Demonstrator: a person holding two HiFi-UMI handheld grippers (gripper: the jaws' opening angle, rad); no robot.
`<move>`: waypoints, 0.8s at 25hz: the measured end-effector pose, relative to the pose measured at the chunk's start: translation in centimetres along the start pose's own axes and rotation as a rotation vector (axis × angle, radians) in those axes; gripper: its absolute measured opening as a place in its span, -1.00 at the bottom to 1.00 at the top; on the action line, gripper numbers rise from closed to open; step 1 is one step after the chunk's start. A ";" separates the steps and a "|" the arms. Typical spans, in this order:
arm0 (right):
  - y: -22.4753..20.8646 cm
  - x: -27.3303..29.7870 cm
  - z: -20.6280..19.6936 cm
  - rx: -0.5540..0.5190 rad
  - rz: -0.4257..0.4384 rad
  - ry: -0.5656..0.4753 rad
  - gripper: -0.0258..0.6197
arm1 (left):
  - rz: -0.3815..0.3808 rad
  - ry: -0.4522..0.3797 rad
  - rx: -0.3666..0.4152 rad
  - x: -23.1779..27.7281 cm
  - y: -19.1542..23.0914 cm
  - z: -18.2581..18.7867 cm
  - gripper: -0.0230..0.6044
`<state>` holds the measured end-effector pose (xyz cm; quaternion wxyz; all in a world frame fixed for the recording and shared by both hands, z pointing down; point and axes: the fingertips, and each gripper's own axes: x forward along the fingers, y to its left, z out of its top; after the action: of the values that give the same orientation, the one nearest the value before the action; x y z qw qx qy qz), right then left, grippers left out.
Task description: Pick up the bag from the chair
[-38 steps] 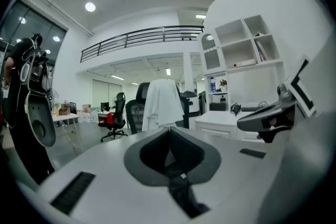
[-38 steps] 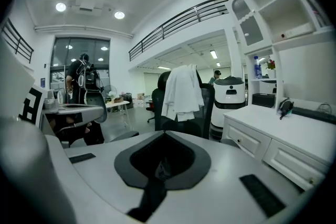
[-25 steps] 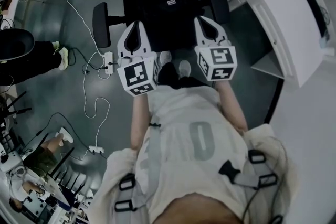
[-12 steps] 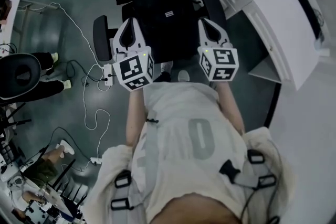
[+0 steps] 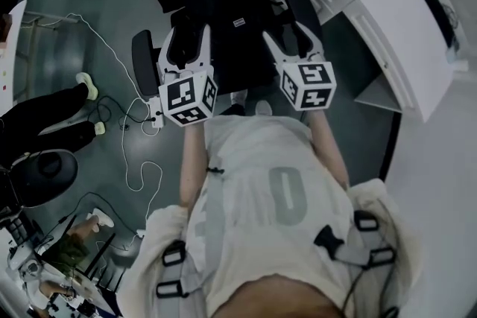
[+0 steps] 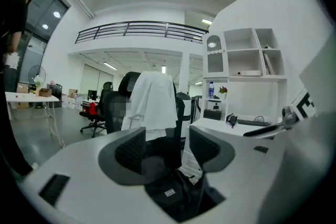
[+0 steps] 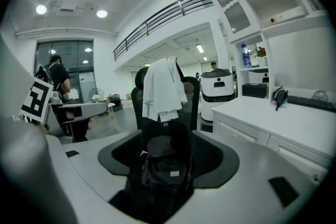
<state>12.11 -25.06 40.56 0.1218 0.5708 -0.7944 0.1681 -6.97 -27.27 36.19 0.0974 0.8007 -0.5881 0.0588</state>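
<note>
Currently approach step; bag not yet touched.
- Chair [image 5: 144, 57]: upper centre of head view.
- Black bag [image 5: 237, 30]: on chair seat, upright against backrest, long axis vertical, labelled front facing tools.
- Left tool [image 5: 184, 42], right tool [image 5: 284, 32]: jaws just opened, wide apart, pads touching nothing, bag seen beyond the gap.
- Next move, judged: advance, close on bag top, lift.
</note>
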 end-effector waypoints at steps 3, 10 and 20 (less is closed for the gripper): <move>-0.1 0.4 0.0 0.007 -0.003 0.003 -0.11 | -0.009 0.006 -0.012 0.4 0.1 -0.1 -0.16; 0.2 1.3 0.1 -0.001 -0.006 0.008 -0.11 | -0.004 0.022 -0.027 0.8 1.1 -0.4 -0.16; 0.6 3.7 -0.3 0.007 0.026 0.053 -0.11 | 0.018 0.062 -0.036 2.1 3.0 -2.0 -0.16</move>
<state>10.35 -27.99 42.19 0.1389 0.5561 -0.7977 0.1875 -9.15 -29.63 38.85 0.1295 0.7914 -0.5928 0.0742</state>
